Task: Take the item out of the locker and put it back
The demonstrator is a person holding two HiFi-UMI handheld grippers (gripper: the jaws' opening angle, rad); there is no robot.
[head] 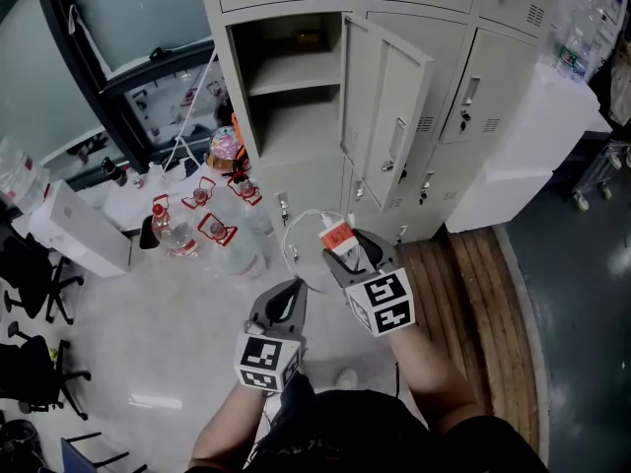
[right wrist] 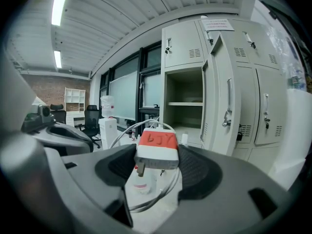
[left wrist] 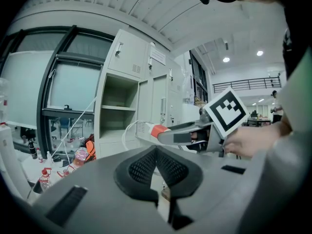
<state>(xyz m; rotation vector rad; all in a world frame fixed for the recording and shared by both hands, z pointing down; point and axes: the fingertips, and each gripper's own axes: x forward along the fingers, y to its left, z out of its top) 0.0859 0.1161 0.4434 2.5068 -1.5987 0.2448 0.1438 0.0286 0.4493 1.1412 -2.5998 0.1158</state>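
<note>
The right hand-held gripper point(head: 343, 247) is clamping a white, orange-labelled charger point(right wrist: 157, 151), cable looping behind, outside and in front of the open locker point(head: 241, 92). The left hand-held gripper point(head: 292, 289) is hanging alongside, jaws together, carrying nothing.

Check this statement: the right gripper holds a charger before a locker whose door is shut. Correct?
No: the door is open, as the head view shows. The right gripper does hold a charger before the locker.
</note>
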